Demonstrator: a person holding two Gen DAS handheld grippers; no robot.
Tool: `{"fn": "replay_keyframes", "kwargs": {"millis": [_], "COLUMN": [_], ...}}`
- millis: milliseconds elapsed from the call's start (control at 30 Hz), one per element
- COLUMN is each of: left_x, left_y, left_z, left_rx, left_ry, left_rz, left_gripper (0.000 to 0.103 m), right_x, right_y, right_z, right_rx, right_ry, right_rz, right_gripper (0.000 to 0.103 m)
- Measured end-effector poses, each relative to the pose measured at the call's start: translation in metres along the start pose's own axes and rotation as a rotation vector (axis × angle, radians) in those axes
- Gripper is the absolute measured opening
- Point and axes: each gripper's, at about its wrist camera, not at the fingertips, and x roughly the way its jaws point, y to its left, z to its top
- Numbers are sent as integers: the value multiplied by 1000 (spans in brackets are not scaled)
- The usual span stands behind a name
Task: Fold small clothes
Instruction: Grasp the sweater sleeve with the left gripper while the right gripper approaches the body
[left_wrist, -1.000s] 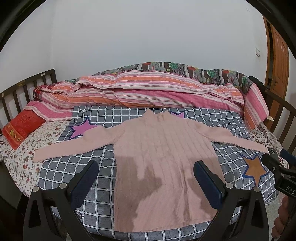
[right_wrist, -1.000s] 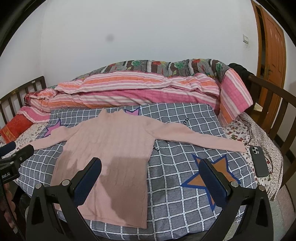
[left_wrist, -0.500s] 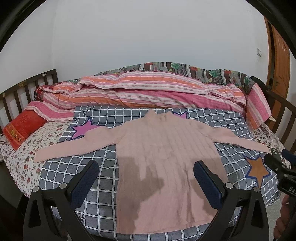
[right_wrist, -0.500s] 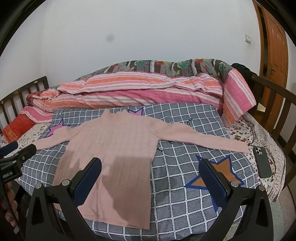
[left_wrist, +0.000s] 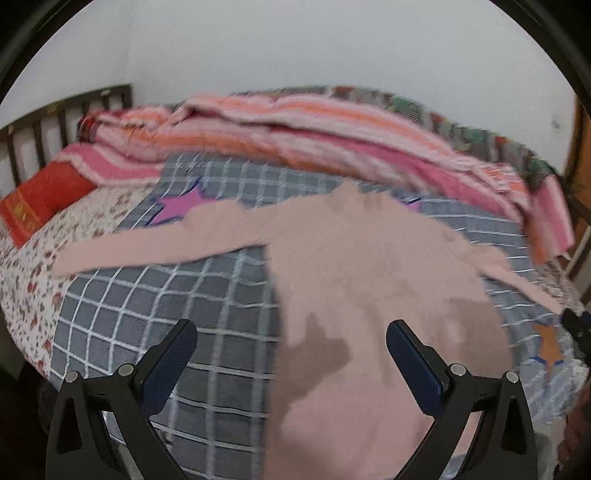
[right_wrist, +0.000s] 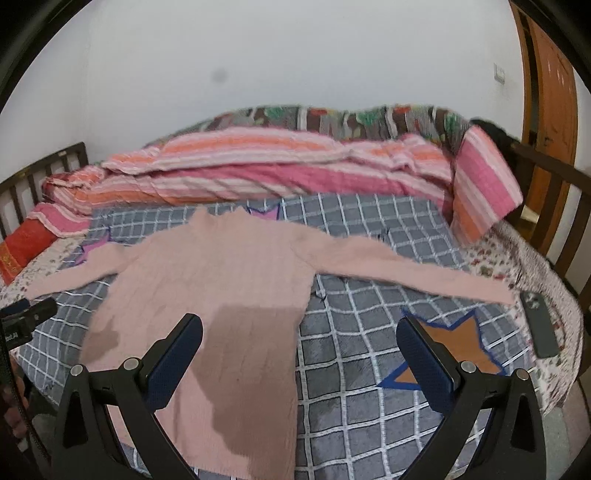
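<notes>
A pink ribbed sweater (left_wrist: 369, 280) (right_wrist: 221, 280) lies flat on the grey checked blanket (left_wrist: 177, 302) (right_wrist: 369, 332), both sleeves spread out to the sides. My left gripper (left_wrist: 291, 332) hangs open above the sweater's left edge near the hem, nothing between its fingers. My right gripper (right_wrist: 299, 326) is open too, hovering over the sweater's right edge and the blanket beside it. The left wrist view is blurred by motion. The other gripper's tip (right_wrist: 29, 317) shows at the left edge of the right wrist view.
A striped pink and orange quilt (right_wrist: 258, 173) is piled along the back of the bed. A red pillow (left_wrist: 40, 195) lies at the left by the wooden rail (right_wrist: 40, 173). A dark phone (right_wrist: 541, 325) rests near the right bed edge. A wooden door (right_wrist: 546, 110) stands at the right.
The left gripper has swung left and tilted, blurring its view; the sweater now sits further right in it. The right gripper has eased slightly forward. Both stay open.
</notes>
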Motion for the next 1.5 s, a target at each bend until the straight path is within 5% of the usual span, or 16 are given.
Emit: {"fn": "replay_keyframes", "kwargs": {"millis": [167,467,600,767,833,900,933,967,1267,1500], "left_x": [38,84,108,128,135,138,139,137,96,108], "left_y": [55,185,240,276,285,291,291,288,204,70], "left_z": [1,13,19,29,35,41,45,49,121,166], "left_rx": [-66,-370,-532,-572,-564,-556,-541,-515,-308,-96], "left_ry": [61,21,4,-34,-38,-44,-42,-52,-223,-271], "left_rz": [49,113,157,263,335,364,386,393,293,162], "left_gripper": [102,97,84,68,44,34,11,7,6,6], "right_x": [42,111,130,154,166,174,177,180,179,171], "right_y": [-2,13,23,35,40,44,45,45,21,-26], "right_z": [-7,-6,0,13,18,25,28,33,35,34], "right_rx": [42,53,31,17,13,9,6,6,59,137], "right_ry": [33,113,110,112,121,123,122,117,92,64], "right_rz": [43,136,141,157,172,175,175,179,232,243], "right_gripper": [103,103,98,97,97,97,97,97,97,97]}}
